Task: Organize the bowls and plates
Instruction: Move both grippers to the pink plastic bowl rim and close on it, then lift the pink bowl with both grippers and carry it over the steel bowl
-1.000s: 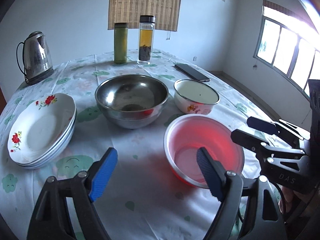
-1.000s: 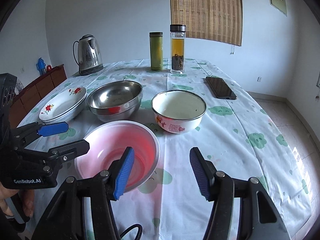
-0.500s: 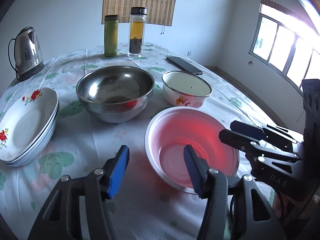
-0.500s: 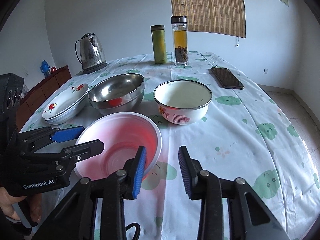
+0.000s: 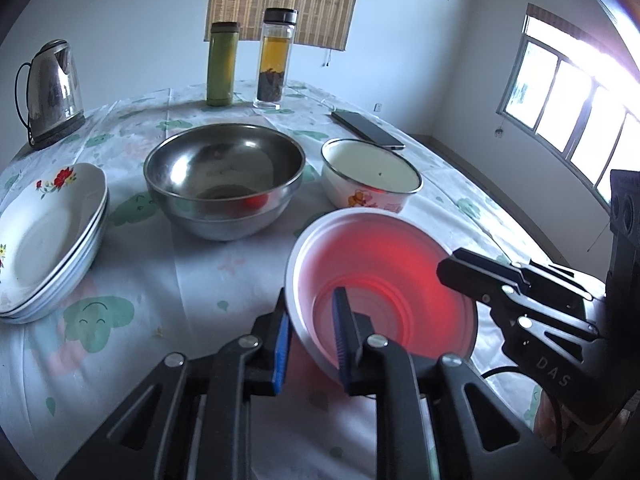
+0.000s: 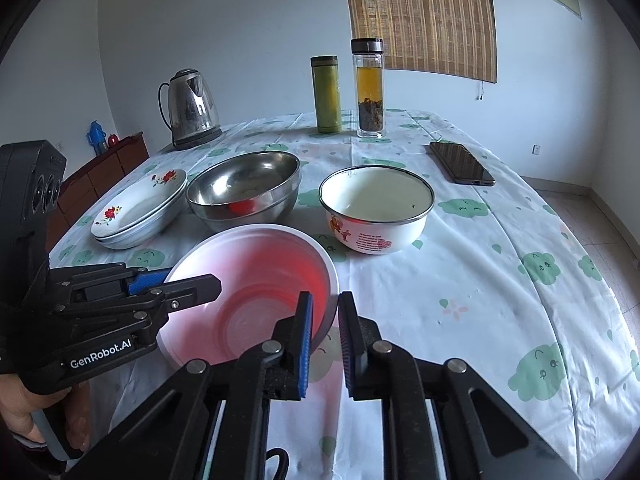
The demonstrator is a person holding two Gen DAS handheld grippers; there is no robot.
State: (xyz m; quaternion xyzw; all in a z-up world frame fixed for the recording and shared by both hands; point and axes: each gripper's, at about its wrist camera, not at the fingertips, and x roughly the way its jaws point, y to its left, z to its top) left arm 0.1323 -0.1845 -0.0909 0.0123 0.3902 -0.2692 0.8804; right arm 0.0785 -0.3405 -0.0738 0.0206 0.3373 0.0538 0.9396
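A red plastic bowl point(image 5: 384, 280) point(image 6: 256, 280) stands at the near side of the table. My left gripper point(image 5: 311, 340) point(image 6: 188, 282) straddles its left rim and is closing, one blue pad outside the wall and one inside. On the right rim my right gripper point(image 6: 325, 320) point(image 5: 472, 268) is closing the same way, and the pads of both press on the wall. Behind the red bowl are a steel bowl point(image 5: 224, 176) point(image 6: 244, 184) and a white enamel bowl point(image 5: 372, 172) point(image 6: 376, 200). A stack of flowered plates point(image 5: 44, 232) point(image 6: 140, 208) lies at the left.
At the far side stand a kettle point(image 5: 50, 88), a green flask point(image 5: 222, 68) and a glass tea bottle point(image 5: 276, 64). A phone point(image 5: 368, 130) lies at the back right. The tablecloth point(image 6: 500, 280) drops off at the right edge. A hand point(image 6: 24, 420) holds the left gripper.
Both grippers went from wide open to nearly closed around the red bowl's rim, one on each side. The views have shifted slightly towards the bowl. The other dishes have not moved.
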